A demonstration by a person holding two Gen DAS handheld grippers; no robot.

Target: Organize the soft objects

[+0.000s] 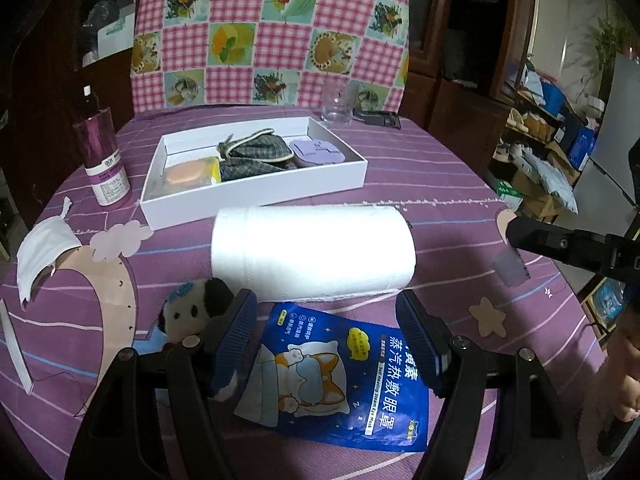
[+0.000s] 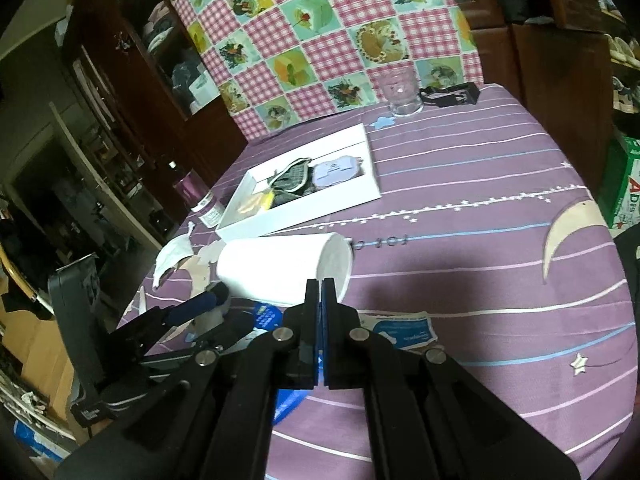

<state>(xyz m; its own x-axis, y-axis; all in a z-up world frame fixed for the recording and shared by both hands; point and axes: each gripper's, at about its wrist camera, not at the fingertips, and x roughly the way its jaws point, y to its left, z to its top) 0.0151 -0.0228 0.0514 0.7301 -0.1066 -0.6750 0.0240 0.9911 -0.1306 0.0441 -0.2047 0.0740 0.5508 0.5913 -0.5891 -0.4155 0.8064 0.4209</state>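
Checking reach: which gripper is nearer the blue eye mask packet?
Left. The left gripper hangs open right over the eye mask packet; the right gripper, shut, sits off to its side.

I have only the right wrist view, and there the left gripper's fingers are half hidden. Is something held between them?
Observer: No, nothing is held. The left gripper is open, and a blue eye mask packet lies flat on the table between its fingers.
Operator: What is the white thing beside those fingers?
Observer: A small black and white plush toy, just outside one finger. I cannot tell whether they touch.
Operator: Is the packet plain?
Observer: No, a sleeping cartoon cat is printed on it.
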